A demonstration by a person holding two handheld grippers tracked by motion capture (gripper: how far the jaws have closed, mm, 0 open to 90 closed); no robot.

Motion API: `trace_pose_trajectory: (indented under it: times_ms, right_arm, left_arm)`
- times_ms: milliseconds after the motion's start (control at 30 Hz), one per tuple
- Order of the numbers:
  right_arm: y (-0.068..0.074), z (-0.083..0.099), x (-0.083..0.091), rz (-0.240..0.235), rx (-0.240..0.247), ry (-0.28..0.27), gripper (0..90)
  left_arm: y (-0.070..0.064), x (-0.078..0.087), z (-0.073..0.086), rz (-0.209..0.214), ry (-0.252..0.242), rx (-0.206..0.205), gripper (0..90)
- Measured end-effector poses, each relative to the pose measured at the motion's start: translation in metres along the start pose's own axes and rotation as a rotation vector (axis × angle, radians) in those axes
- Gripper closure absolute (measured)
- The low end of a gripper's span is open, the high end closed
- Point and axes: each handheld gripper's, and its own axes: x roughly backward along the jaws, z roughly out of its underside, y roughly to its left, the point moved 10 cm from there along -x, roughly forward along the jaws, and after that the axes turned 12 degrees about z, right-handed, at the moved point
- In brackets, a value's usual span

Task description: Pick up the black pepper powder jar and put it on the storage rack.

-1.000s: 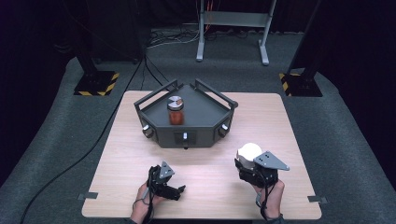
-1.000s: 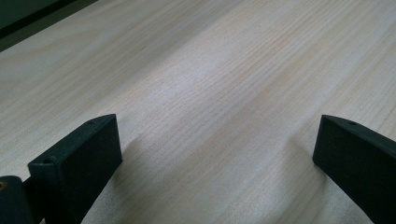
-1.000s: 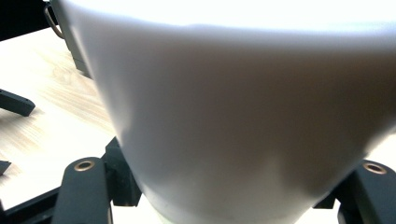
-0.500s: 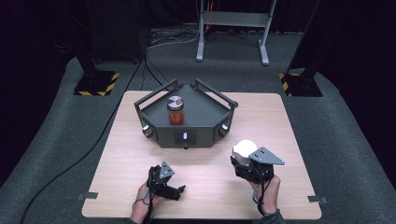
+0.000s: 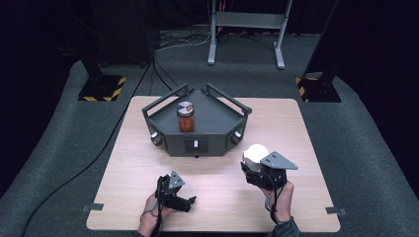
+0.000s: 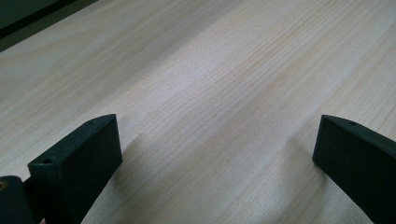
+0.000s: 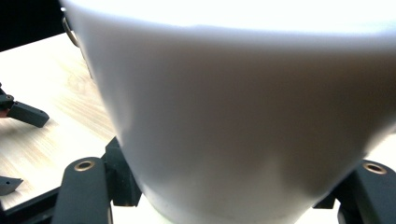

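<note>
the smooth white plastic cup [image 7: 243, 116] sits upright between the jaws of the right gripper [image 5: 261, 168], clamped low on its body so it stays level, over the pale wooden table [image 5: 316, 148] just in front of the dark grey angular tray [image 5: 217, 126]. on that tray stands a small glass jar with reddish contents [image 5: 186, 117], likely the cup's destination. the left gripper [image 5: 177, 197] rests near the table's front edge, jaws spread wide and empty, out of the way.
</note>
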Motion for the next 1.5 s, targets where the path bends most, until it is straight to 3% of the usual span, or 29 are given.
trace_pose_trajectory:
  times_ms: [1500]
  right_arm:
    - [0.010, -0.036, -0.027, -0.060, 0.041, -0.013, 30.0]
  left_arm:
    - [0.000, 0.000, 0.000, 0.000, 0.000, -0.001, 0.8]
